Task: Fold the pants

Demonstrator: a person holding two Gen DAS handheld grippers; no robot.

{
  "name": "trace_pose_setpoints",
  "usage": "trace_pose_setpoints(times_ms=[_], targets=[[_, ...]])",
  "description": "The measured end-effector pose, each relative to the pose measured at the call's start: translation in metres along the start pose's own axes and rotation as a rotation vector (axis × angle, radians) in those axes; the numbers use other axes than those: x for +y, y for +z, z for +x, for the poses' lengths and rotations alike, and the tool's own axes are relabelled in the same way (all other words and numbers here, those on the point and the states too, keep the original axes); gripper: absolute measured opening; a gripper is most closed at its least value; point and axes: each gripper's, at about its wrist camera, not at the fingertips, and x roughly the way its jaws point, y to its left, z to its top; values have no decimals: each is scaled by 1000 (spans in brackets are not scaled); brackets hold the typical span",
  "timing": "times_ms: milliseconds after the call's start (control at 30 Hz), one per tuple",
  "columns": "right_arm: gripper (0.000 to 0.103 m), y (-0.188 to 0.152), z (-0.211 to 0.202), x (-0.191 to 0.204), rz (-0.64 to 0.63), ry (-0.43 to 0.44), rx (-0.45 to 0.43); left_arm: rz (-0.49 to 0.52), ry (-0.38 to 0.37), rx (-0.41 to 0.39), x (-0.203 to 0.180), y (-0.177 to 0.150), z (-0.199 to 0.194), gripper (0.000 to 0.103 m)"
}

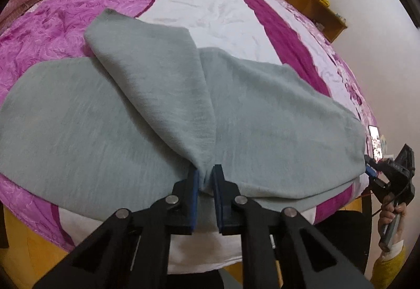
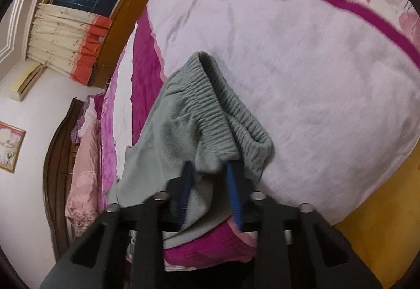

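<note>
Your left gripper (image 1: 205, 175) pinches a bunched fold of the grey pants (image 1: 147, 116) between its blue pads, right at the near edge of the cloth. The pants lie spread across the pink and white bedspread (image 1: 210, 13), one leg folded over toward the far left, though the left end is cut off by the lens edge. Your right gripper (image 2: 210, 167) has a fold of the cloth just under the elastic waistband (image 2: 223, 108) between its fingers, but the fingertips are buried in fabric and the view is blurred, so you cannot tell how firmly they close. In the left wrist view that gripper (image 1: 374, 168) shows only partly at the pants' right end.
</note>
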Motion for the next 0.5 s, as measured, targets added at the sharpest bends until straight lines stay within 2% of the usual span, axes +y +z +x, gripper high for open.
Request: trace_pose_setpoints(times_ms=[100,167,267,367,500], targets=[[1,2,-13,7,-54,-19,-52,19,-6,-29,-3,-1,-14,9],[0,3,-25,13,-88,-30,-83,31,-19,-45,-7,-3,-25,9],[0,2,-39,21,-133,-28,-117,72,-2,-57,-11,-7,-33,9],[0,-3,-42,25,-183,-61,-125,90,22,-36,-12,-12,-24,9],[0,-11,-35,10,-197,-134,-104,74,38,22,-6,-22,-1,11]])
